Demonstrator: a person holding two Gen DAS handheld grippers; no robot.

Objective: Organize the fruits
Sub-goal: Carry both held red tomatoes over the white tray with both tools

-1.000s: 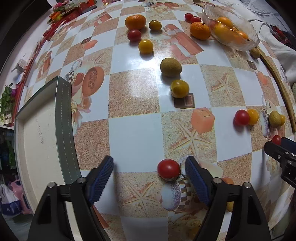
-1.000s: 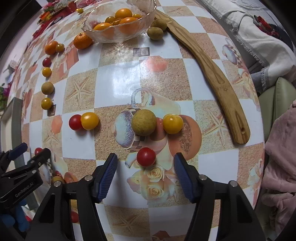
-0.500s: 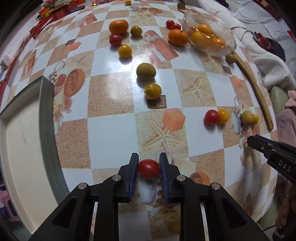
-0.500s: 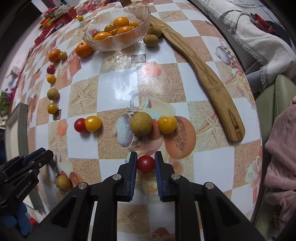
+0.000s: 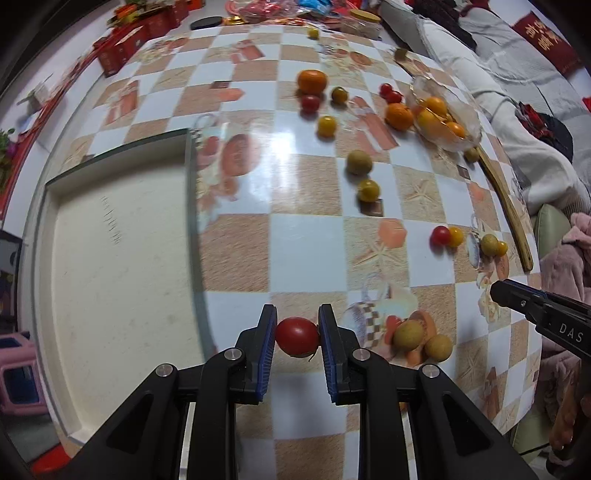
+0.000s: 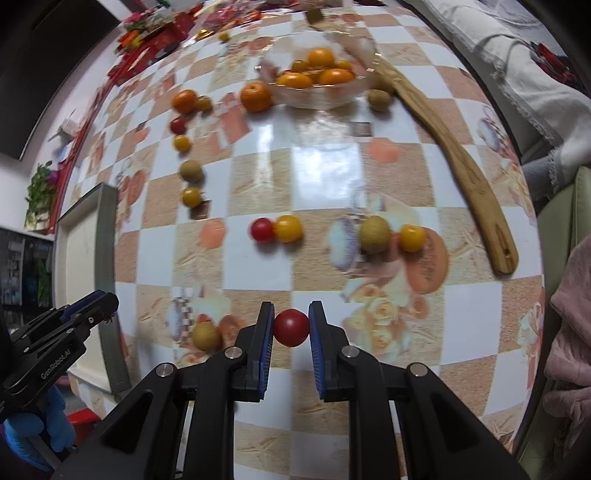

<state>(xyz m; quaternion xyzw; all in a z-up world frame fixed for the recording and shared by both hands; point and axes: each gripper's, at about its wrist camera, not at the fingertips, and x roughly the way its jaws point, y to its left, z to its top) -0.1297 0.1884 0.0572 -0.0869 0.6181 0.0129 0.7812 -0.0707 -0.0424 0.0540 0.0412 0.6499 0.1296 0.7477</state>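
Observation:
My left gripper (image 5: 297, 334) is shut on a red cherry tomato (image 5: 297, 336) and holds it above the table, just right of the shallow cream tray (image 5: 110, 258). My right gripper (image 6: 291, 326) is shut on another red cherry tomato (image 6: 291, 327), lifted above the table. A glass bowl (image 6: 317, 94) with orange fruits stands at the far side. Loose fruits lie scattered: a red tomato (image 6: 261, 229) beside a yellow one (image 6: 288, 228), a green fruit (image 6: 375, 234), oranges (image 6: 255, 96).
A long wooden spatula (image 6: 458, 162) lies along the table's right edge. Red boxes and packets (image 5: 133, 33) crowd the far edge. Two tan fruits (image 5: 421, 338) lie near my left gripper. A sofa with cloths (image 5: 517, 122) is on the right.
Both grippers, shut on their tomatoes, have lifted off the table. The left one moved left toward the tray; the right one drew back toward the near side.

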